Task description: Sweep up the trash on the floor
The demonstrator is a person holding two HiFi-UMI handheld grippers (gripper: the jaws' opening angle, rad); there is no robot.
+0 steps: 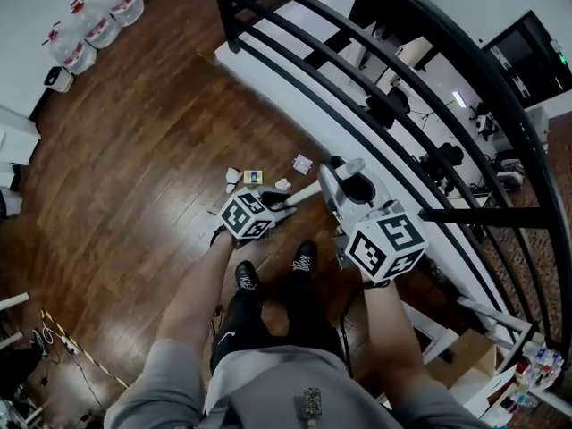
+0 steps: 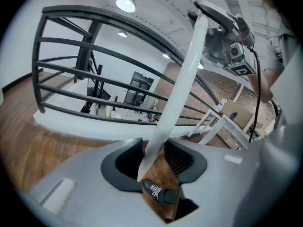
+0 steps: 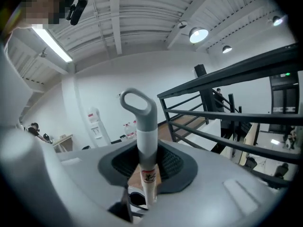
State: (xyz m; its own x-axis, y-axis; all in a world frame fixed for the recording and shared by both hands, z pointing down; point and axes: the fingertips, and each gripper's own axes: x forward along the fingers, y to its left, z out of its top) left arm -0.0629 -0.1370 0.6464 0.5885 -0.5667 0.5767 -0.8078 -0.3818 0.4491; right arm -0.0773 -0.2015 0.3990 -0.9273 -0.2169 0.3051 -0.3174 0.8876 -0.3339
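Small scraps of trash (image 1: 253,177) lie on the dark wood floor (image 1: 134,168) just ahead of my feet, with a white paper piece (image 1: 302,163) nearer the railing. Both grippers hold one white broom handle (image 1: 304,191). My left gripper (image 1: 275,206) is shut low on the handle (image 2: 184,74), which crosses its jaws (image 2: 158,162) at a slant. My right gripper (image 1: 342,172) is shut higher up, just below the grey loop end (image 3: 138,105); the handle (image 3: 147,141) sits between its pads (image 3: 147,169). The broom's head is hidden.
A black curved railing (image 1: 375,105) on a white kerb runs along the right, close to the trash. The person's black shoes (image 1: 248,275) stand right behind the grippers. Water jugs (image 1: 98,25) line the far left wall. A cardboard box (image 1: 474,356) sits at the lower right.
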